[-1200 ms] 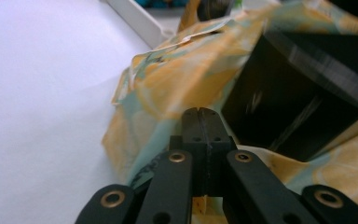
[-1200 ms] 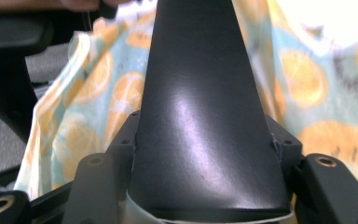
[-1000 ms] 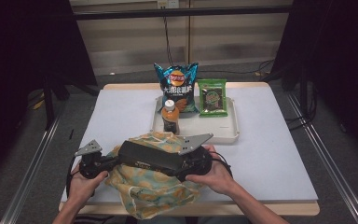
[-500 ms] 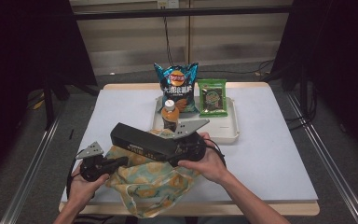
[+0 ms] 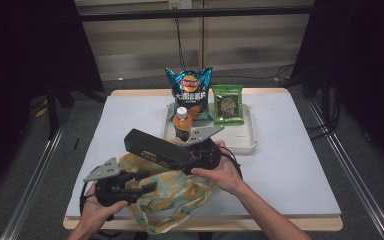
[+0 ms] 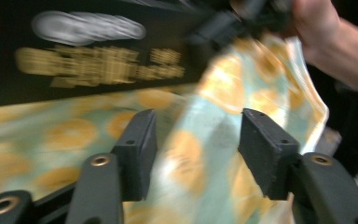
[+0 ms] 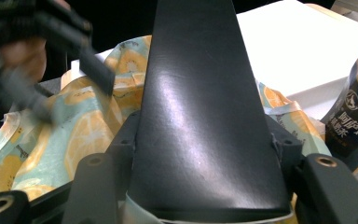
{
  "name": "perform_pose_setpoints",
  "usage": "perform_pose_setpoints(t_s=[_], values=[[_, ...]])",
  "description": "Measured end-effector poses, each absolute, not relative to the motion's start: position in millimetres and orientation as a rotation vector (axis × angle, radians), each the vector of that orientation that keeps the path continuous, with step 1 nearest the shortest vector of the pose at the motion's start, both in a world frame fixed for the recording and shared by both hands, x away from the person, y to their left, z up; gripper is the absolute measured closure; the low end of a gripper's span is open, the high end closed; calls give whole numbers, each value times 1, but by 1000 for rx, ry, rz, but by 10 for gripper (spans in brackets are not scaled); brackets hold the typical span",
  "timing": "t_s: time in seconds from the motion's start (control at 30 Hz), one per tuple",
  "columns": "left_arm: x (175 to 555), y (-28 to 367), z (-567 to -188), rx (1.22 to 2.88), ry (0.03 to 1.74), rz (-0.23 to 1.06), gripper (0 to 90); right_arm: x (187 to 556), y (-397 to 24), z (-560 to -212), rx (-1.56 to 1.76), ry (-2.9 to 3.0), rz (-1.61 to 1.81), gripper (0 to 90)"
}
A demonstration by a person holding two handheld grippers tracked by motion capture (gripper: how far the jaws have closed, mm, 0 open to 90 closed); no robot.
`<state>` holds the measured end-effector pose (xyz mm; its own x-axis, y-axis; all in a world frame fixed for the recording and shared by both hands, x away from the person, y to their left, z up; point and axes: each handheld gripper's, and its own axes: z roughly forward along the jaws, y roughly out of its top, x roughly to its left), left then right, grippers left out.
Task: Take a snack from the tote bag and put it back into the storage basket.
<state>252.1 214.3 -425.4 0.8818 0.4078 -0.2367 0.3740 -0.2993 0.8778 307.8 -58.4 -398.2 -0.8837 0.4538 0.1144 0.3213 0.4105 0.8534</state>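
A long black box [image 5: 155, 148] with gold lettering [image 6: 93, 70] hangs tilted above a cloth bag [image 5: 177, 197] printed with orange slices, which lies at the table's near edge. My right gripper [image 5: 189, 157] is shut on the box's near end, and in the right gripper view the box [image 7: 200, 116] runs away between the jaws of that gripper [image 7: 200, 135]. My left gripper [image 5: 147, 182] is low at the left over the bag. Its jaws have just been opening and now stand open [image 6: 196, 135], with the bag's fabric [image 6: 205, 154] loose behind them and nothing pressed.
A white tray [image 5: 245, 142] behind the box carries a bottle with a white cap [image 5: 182, 124], a blue chip bag [image 5: 190, 92] and a green packet [image 5: 228, 104]. The bottle's label [image 7: 354, 121] is close at the right of the right gripper. The white table [image 5: 290, 150] stretches to the right.
The right gripper has carried the black box up and away from the bag. The left gripper has opened, let go and drawn back toward the near left.
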Motion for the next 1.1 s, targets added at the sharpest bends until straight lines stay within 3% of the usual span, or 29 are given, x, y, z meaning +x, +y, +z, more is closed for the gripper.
perform_pose_setpoints(t_s=[0.1, 0.13, 0.17, 0.23, 0.3, 0.67, 1.1], values=[[257, 198, -433, 1987, 602, 78, 355, 308, -57, -399, 702, 2522, 1474, 436], [259, 194, -436, 1983, 608, 55, 377, 308, -57, -400, 698, 2527, 1476, 436], [262, 192, -438, 1990, 609, 44, 450, 308, -56, -400, 696, 2528, 1475, 437], [264, 189, -444, 2036, 586, 15, 716, 308, -56, -400, 701, 2526, 1478, 437], [265, 187, -450, 2090, 565, -16, 896, 309, -56, -400, 704, 2519, 1476, 436], [254, 164, -468, 2263, 463, -106, 900, 318, -50, -399, 779, 2475, 1515, 436], [277, 196, -466, 2181, 632, -6, 899, 318, -67, -395, 721, 2514, 1467, 437]])
